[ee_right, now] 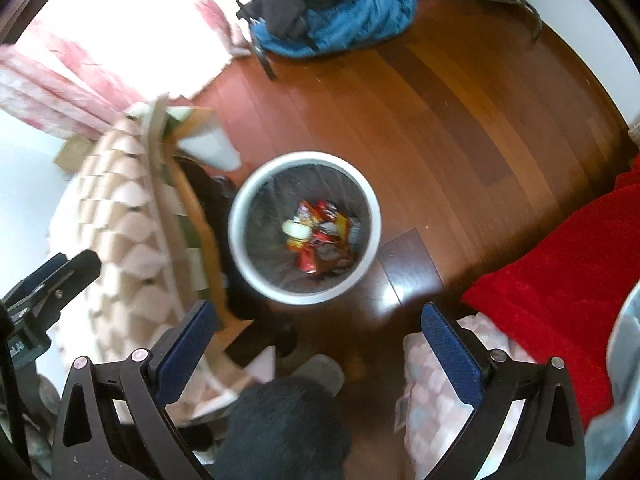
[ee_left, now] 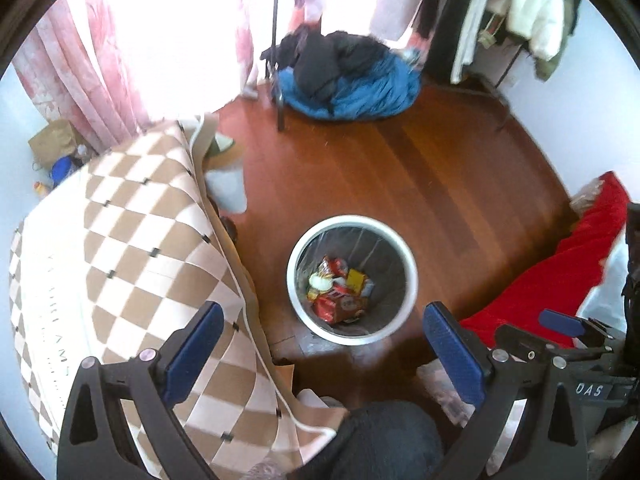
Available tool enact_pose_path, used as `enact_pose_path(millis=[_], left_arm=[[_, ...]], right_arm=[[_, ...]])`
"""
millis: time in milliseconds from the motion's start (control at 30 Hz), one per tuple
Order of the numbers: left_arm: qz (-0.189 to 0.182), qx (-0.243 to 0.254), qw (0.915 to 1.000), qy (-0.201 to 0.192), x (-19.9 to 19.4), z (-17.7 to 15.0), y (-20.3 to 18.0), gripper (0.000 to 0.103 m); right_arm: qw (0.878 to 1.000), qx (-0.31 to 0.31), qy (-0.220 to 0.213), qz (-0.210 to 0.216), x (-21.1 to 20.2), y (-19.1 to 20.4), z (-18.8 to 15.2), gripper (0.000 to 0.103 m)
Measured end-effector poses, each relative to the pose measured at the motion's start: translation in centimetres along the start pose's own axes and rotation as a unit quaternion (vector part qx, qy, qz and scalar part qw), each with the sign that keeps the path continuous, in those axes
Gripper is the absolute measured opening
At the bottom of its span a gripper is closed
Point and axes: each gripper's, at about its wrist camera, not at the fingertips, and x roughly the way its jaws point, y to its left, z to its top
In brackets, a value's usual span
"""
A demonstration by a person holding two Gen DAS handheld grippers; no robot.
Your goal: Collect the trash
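A round white trash bin (ee_left: pixel 296 256) (ee_right: pixel 240 208) with a grey liner stands on the wooden floor. Inside lie several crumpled snack wrappers (ee_left: pixel 338 290) (ee_right: pixel 320 236), mostly red and yellow. My left gripper (ee_left: pixel 324 326) hangs high above the bin, pointing down, open with nothing between its blue pads. My right gripper (ee_right: pixel 320 322) is likewise above the bin's near rim, open and empty. The right gripper's blue fingertip (ee_left: pixel 564 322) shows at the right edge of the left wrist view; the left gripper's fingers (ee_right: pixel 60 276) show at the left edge of the right wrist view.
A brown-and-white checkered cover (ee_left: pixel 120 240) (ee_right: pixel 120 232) drapes furniture left of the bin. A red cloth (ee_left: pixel 560 280) (ee_right: pixel 568 272) lies to the right. A blue and black clothes pile (ee_left: pixel 348 76) (ee_right: pixel 332 12) and a dark stand leg (ee_left: pixel 280 104) sit beyond. Dark trouser legs (ee_right: pixel 280 428) are below.
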Motion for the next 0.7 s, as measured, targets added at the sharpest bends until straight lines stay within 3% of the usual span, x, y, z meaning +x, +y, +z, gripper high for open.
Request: enact_pose_path(millis=[367, 700], left_arm=[[-0.061, 0.002, 0.9969, -0.051, -11.4, -1.7, 0.9, 0.102], [-0.104, -0.007, 0.9918, -0.074, -17.7, -3.0, 2.2, 0.102]], right_arm=[[0.994, -0.038, -0.064, 0.075, -13.9, 4.9, -4.0, 0.103], [0.987, -0.06, -0.096, 0.118, -21.8, 7.6, -7.5, 0.103]])
